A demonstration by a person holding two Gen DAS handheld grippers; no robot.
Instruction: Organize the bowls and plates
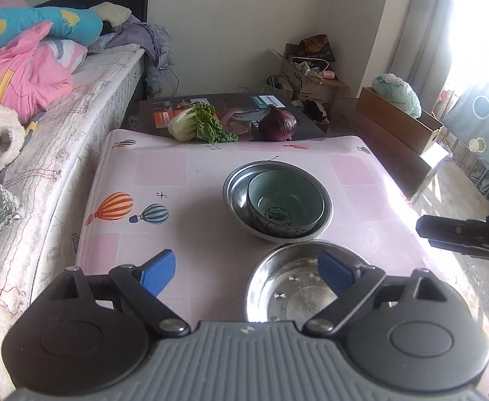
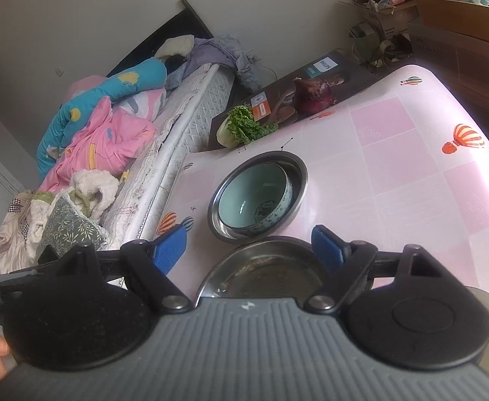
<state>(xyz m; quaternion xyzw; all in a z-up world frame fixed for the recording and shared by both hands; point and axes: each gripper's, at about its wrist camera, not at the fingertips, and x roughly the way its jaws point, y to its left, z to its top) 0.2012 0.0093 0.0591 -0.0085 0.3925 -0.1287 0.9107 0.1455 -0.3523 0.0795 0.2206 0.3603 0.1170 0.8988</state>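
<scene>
While both grippers gape, ceramic bowl nests in steel

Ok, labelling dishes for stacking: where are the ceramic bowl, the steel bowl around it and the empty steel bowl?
ceramic bowl (image 1: 286, 202): left wrist view, pale green inside.
outer steel bowl (image 1: 236, 183): left wrist view, left inner wall.
empty steel bowl (image 1: 287, 292): left wrist view, shiny bottom.

The near bowl is shiny metal. The far metal bowl holds a smooth, glossy green bowl. The tablecloth looks smooth and slightly shiny.
</scene>
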